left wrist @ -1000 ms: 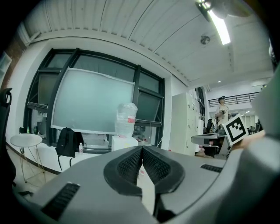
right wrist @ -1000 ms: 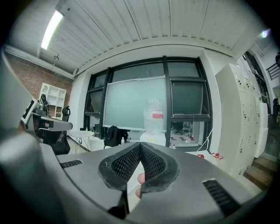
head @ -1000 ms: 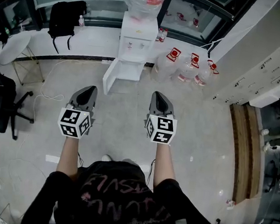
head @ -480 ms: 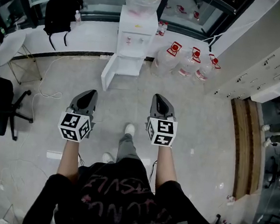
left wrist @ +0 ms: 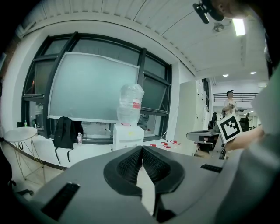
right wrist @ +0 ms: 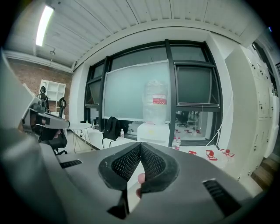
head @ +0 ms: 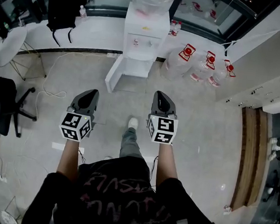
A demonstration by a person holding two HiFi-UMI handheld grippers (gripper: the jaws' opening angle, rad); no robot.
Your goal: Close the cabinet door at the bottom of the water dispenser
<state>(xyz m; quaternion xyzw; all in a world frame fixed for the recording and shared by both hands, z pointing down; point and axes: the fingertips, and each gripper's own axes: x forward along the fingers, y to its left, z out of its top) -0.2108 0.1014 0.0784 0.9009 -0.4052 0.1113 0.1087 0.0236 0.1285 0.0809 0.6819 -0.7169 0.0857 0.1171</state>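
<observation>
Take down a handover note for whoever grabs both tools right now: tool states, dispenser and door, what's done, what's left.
Left tool: shut, empty.
Right tool: shut, empty.
Both are over the floor, short of the white water dispenser ahead.
Its white bottom cabinet door stands open, swung left.
Done: nothing yet.
Left: reach the door and push it closed.

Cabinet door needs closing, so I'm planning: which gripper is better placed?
Left, probably: the open door juts out on the left gripper's side; that gripper is shut and empty, though far off.
</observation>
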